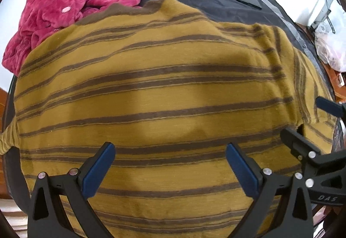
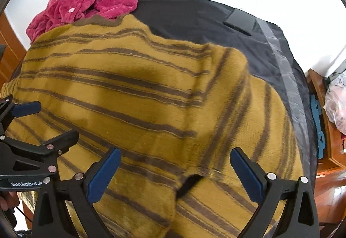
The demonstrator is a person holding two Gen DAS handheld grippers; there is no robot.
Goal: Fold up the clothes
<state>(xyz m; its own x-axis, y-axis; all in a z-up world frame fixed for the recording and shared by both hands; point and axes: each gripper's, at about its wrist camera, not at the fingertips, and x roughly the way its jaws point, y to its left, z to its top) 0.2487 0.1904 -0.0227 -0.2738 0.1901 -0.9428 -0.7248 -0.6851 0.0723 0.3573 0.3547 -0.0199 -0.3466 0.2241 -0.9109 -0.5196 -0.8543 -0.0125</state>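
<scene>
Both grippers' jaws wide, left gripper [image 1: 170, 152], right gripper [image 2: 175, 159], over fuzzy mustard striped sweater [image 1: 151, 91], plush crimson garment [image 1: 64, 7] behind

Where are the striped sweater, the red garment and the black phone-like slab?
striped sweater [image 1: 151, 91], left wrist view, middle of the body.
red garment [image 1: 58, 9], left wrist view, crumpled middle.
black slab [image 2: 239, 21], right wrist view, centre of its flat face.

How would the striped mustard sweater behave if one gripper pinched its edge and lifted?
The striped sweater would probably drape and sag, since it already lies in soft wrinkles. Its fuzzy knit likely grips rather than slips. The open left gripper hovers above it.
</scene>
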